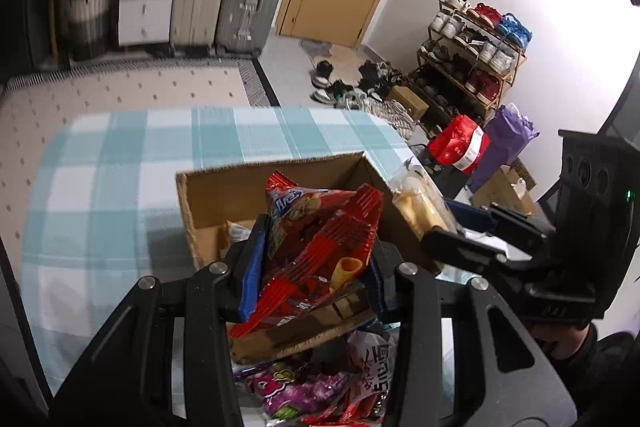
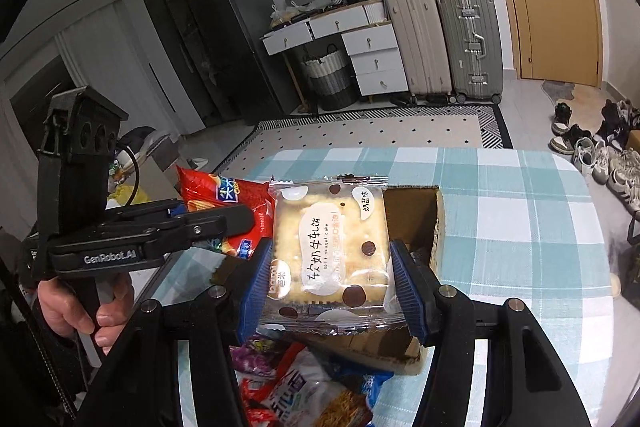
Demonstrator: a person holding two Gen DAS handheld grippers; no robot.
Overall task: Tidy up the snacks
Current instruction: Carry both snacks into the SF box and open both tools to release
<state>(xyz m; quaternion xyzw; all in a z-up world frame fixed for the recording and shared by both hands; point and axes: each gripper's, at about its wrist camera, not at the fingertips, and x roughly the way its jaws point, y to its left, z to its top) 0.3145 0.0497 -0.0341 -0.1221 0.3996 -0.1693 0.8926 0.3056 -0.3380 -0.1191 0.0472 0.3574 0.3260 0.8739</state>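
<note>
In the left wrist view, our left gripper is clamped on a red snack bag, its blue-padded fingers pressing the crinkled foil from both sides, and we hold the bag above the open cardboard box that stands on the blue-checked tablecloth; we judge it is held there because the box is where the snacks are being gathered, and the bag hangs over the opening ready to go down. At the right edge of the same view the right gripper reaches toward the box's right wall with a pale wrapped cake pinched in it. Below our left fingers a loose heap of snack packets lies on the cloth just in front of the box, which we take to be the stock not yet sorted. In the right wrist view, our right gripper grips a soft nougat cake packet flat between its blue pads, label facing the camera, held over the near part of the box; gripping it by its edges keeps the soft cake from being crushed, we think. To the left, the left gripper carries the red bag beside it. More packets lie beneath, near the box's front wall.
</note>
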